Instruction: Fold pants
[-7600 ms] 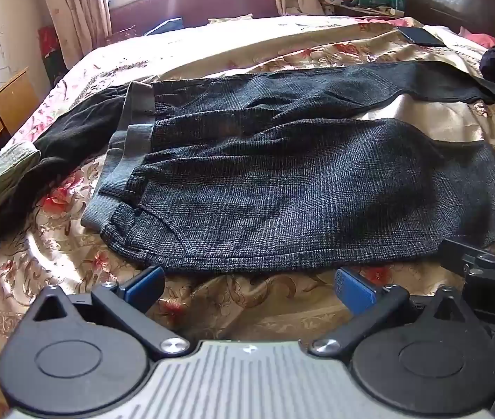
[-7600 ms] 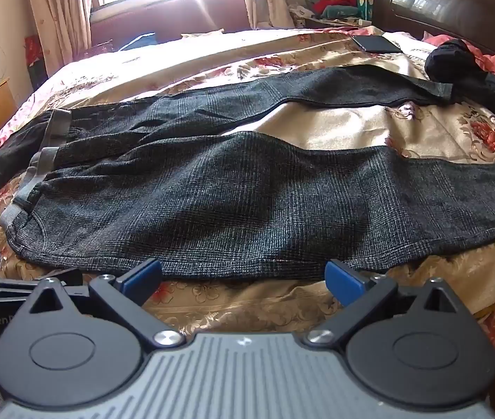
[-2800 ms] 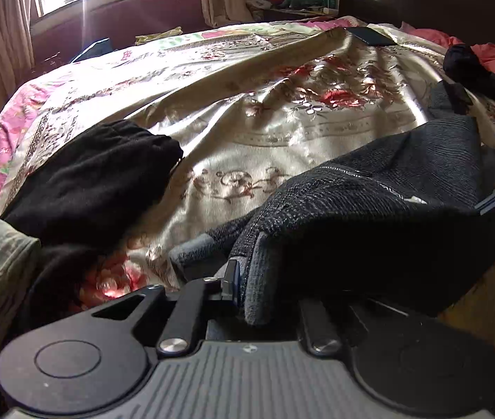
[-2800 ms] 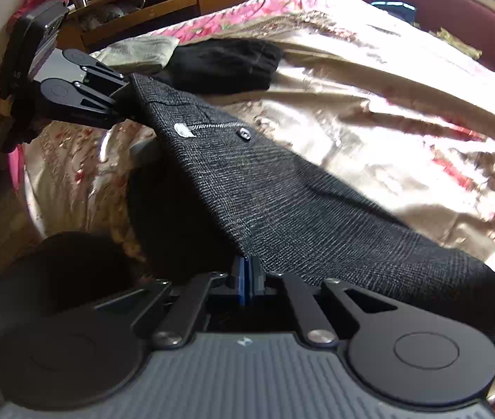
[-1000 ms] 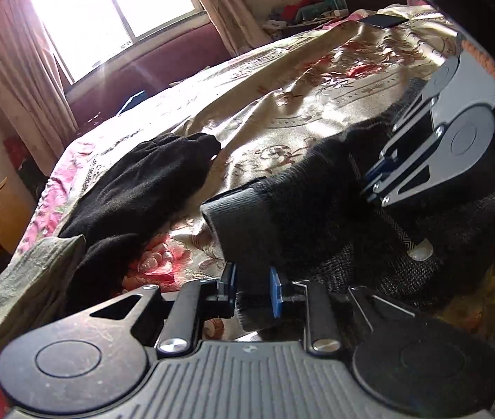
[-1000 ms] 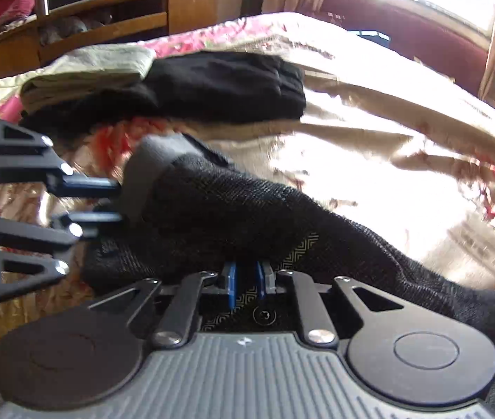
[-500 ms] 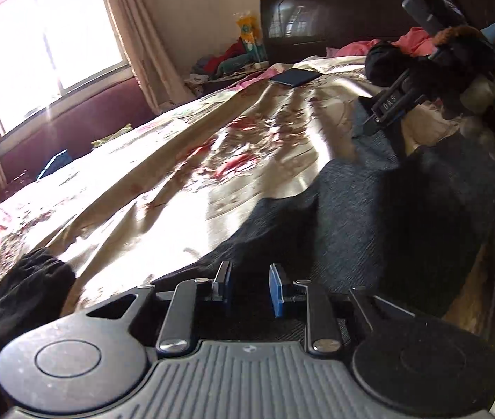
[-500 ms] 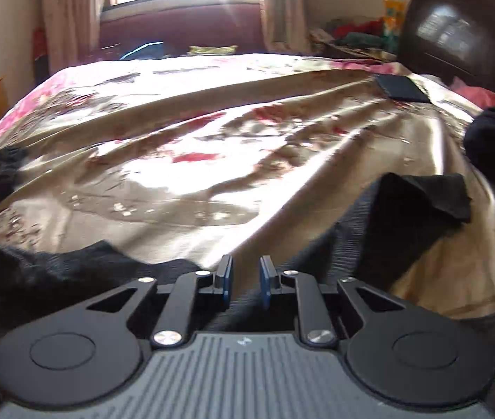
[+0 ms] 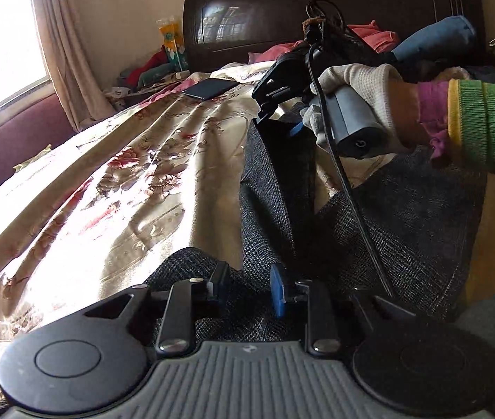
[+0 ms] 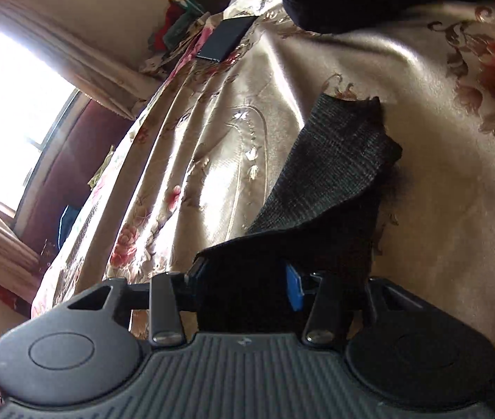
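The dark grey checked pants (image 9: pixel 404 223) lie bunched on the floral bedspread near the bed's front edge. My left gripper (image 9: pixel 249 288) hovers low over a fold of them with its jaws apart and nothing pinched. In the left wrist view the right gripper (image 9: pixel 282 118) is held by a gloved hand further along a raised leg of the pants. In the right wrist view my right gripper (image 10: pixel 245 279) has its jaws wide apart around dark cloth, and the leg end (image 10: pixel 338 164) lies loose on the spread just ahead.
A black phone (image 9: pixel 210 88) (image 10: pixel 226 39) lies on the bedspread (image 9: pixel 100 188) near the dark headboard (image 9: pixel 317 10). Clothes are piled at the head of the bed (image 9: pixel 369 40). A window with curtains (image 9: pixel 55 52) is at the left.
Both grippers have swung toward the leg end of the pants and their jaws have widened. The right gripper has tilted sharply and now sits over the leg end.
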Motion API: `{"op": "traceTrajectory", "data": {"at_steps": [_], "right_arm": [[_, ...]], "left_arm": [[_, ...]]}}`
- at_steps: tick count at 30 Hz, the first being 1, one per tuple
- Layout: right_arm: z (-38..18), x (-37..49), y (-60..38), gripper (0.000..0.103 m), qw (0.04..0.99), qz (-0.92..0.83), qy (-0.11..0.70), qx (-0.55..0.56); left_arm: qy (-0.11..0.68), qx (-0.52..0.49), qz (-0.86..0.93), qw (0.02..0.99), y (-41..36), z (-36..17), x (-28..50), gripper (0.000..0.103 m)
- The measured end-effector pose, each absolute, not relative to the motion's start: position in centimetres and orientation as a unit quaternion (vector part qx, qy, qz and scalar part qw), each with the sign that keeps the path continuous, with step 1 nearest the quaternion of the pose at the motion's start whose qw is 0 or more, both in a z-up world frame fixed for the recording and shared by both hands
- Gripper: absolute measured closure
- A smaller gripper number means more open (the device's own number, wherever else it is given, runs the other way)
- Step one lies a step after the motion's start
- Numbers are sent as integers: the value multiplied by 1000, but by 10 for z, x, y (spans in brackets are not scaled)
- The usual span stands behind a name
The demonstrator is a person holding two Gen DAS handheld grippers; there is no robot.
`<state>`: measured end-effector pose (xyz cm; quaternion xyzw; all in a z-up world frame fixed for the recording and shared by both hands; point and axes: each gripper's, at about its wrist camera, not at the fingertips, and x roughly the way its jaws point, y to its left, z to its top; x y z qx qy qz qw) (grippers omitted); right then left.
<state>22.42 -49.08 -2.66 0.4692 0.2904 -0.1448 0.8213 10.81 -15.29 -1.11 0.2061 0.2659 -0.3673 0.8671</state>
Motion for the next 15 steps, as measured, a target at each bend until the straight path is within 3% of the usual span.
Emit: {"op": "traceTrajectory", "data": {"at_steps": [3,10,14,15], "right_arm": [[-38,232,-507,100,800,-152,291,502],[23,171,-536,101,856,-104,184,472],[17,166,-540,94,841,-77,243,478],[6,167,-536,87,830,-80,259,487]], "left_arm": [[277,194,-362,868,-160,-10,112,63],[259,219,-377,862,-175,1,101,63],[265,225,-387,854,-190,-4,96,62],[266,223,-389,853,-194,-5,95,62]]}}
